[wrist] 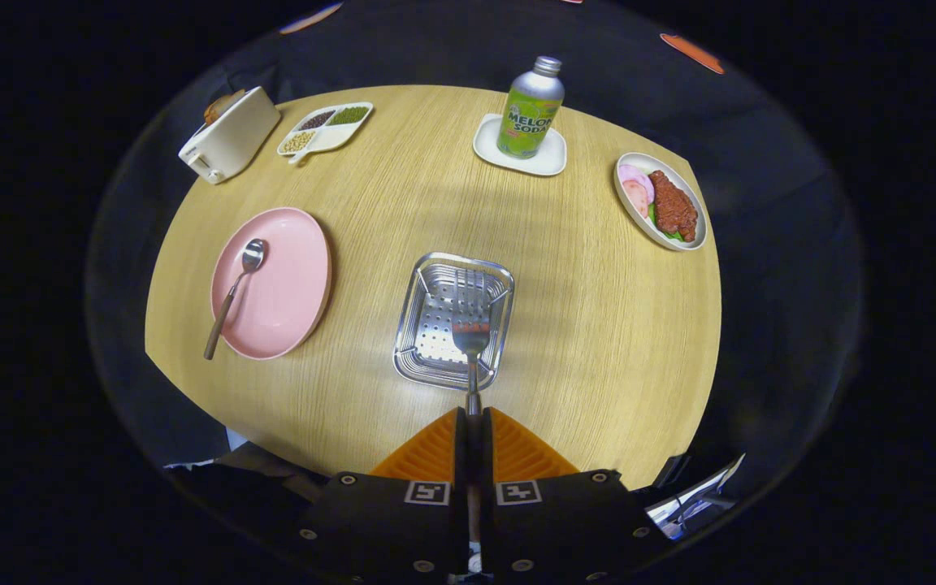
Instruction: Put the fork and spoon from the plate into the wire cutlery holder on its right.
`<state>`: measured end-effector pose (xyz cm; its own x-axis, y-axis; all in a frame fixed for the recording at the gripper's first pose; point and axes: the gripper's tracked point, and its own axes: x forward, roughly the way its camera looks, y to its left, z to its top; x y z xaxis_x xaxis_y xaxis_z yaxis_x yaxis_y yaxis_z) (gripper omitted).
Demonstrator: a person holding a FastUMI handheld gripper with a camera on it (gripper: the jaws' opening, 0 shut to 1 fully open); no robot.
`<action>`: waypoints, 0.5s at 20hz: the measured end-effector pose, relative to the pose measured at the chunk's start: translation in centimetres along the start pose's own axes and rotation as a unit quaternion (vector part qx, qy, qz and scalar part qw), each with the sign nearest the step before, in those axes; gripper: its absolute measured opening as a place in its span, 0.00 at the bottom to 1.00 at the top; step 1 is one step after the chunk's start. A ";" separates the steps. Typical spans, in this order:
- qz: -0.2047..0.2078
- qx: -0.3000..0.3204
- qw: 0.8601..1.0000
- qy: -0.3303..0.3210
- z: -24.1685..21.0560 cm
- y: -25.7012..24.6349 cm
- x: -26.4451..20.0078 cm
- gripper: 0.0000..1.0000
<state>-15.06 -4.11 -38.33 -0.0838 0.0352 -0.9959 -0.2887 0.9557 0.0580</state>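
1. Our orange ribbed jaws are clenched on the handle of the thin steel fork [472,345], tines forward over the perforated steel cutlery holder [435,325].
2. We judge it light, stiff and slippery.
3. The wooden-handled steel spoon [234,294] lies on the pink plate [289,284] at the holder's left; take its handle.

Fork [471,341]: metal, at centre frame, handle clamped between the closed orange fingers, tines over the holder | Spoon [234,292]: wooden-handled, laid on pink plate [289,301], left of centre | Cutlery holder [435,325]: perforated steel, rectangular, centre.
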 end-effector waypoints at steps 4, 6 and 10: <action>0.022 0.004 0.999 0.027 0.5 0.3 1.2 0.08; 0.028 0.008 0.999 0.017 1.5 0.5 1.5 0.10; 0.037 0.022 0.999 -0.012 3.2 1.0 1.6 0.11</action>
<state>-12.45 -2.15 -40.11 -0.0801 0.1135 -0.9903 -0.2400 0.9621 0.1297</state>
